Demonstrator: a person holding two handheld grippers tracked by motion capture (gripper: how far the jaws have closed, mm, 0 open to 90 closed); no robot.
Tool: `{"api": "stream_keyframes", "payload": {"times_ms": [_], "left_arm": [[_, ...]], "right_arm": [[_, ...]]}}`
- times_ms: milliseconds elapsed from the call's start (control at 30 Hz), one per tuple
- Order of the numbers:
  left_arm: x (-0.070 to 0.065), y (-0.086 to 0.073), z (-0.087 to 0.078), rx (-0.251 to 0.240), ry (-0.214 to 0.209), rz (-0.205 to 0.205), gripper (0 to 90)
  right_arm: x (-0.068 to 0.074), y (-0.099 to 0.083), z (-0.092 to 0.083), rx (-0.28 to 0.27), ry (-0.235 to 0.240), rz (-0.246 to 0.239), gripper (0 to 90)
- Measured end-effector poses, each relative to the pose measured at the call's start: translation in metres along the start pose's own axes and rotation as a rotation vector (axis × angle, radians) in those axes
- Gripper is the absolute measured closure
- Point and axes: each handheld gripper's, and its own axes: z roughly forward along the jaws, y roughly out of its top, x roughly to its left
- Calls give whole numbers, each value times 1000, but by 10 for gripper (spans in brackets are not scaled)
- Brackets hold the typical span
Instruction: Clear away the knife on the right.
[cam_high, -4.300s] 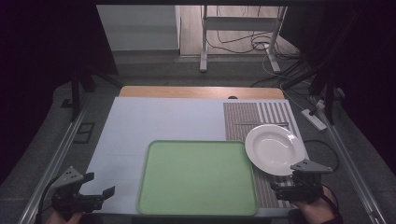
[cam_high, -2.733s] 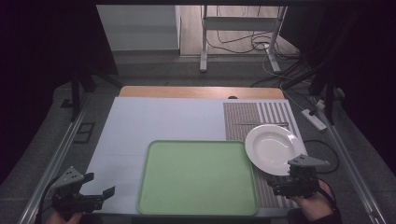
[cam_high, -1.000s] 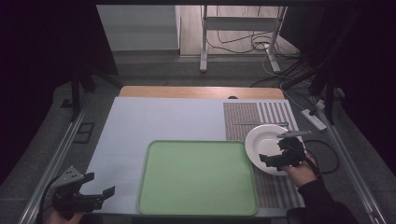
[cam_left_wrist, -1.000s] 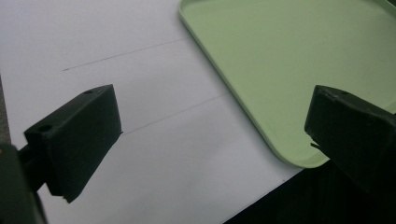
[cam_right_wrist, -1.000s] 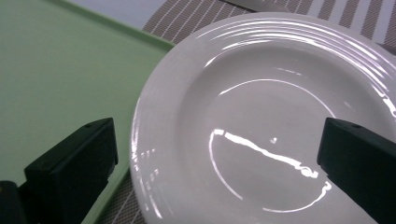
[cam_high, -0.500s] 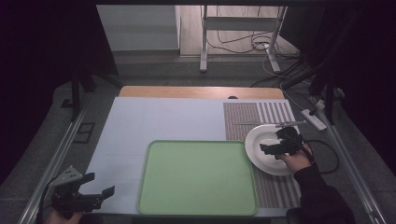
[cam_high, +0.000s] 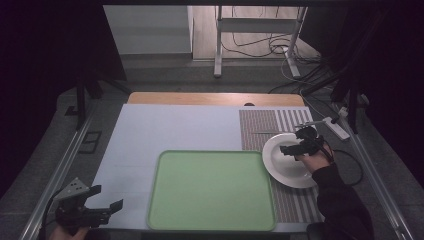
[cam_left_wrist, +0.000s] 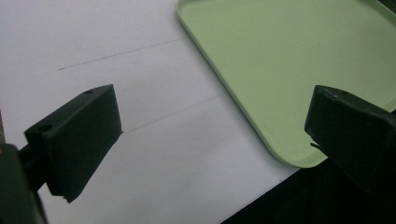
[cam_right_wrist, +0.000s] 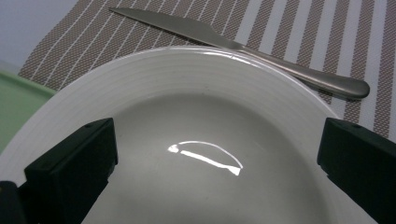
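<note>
1. Covering most of the scene is the table (cam_high: 165, 125), w/ a pale sheet over it and a bare wood strip along the far edge.
2. Tray (cam_high: 211, 190), green, sits near-centre on the sheet; nothing on it. Its rounded corner (cam_left_wrist: 280, 93) lies just ahead of the left gripper.
3. Striped mat (cam_high: 260, 127) lies to the right of the tray, brown and white bands, w/ the plate and knife on it.
4. Plate (cam_high: 287, 167), white, sits flat on the mat, its left edge just beside or slightly over the tray's right rim; can't tell which. In the right gripper view the bowl of the plate (cam_right_wrist: 210, 121) is bare apart from a glare streak.
5. Right gripper (cam_high: 292, 148) hangs over the plate's far half, jaws spread wide, nothing between them. Whether a jaw touches the rim: can't tell. Its hand (cam_high: 315, 160) reaches in from the right.
6. Left gripper (cam_high: 107, 210) rests at the near-left corner of the table, well apart from the plate, jaws wide, holding nothing.
7. Knife (cam_right_wrist: 243, 46) lies on the mat just beyond the plate's far rim, its handle to the right in the right gripper view; a thin line (cam_high: 265, 133) in the high view.
8. Progress, my read: early. Reach to the plate looks done; grip not made yet. Left to do: close on the rim, lift, prob. set it on the tray, which is only a guess.
</note>
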Motion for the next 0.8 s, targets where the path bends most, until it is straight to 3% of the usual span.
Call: {"api": "stream_keyframes", "payload": {"times_ms": [467, 800], "left_arm": [[0, 0, 0, 0, 1, -3, 34], [-1, 0, 0, 4, 5, 7, 34]], "right_arm": [[-22, 15, 16, 0, -31, 46, 0], [-33, 26, 25, 7, -53, 53, 0]]}}
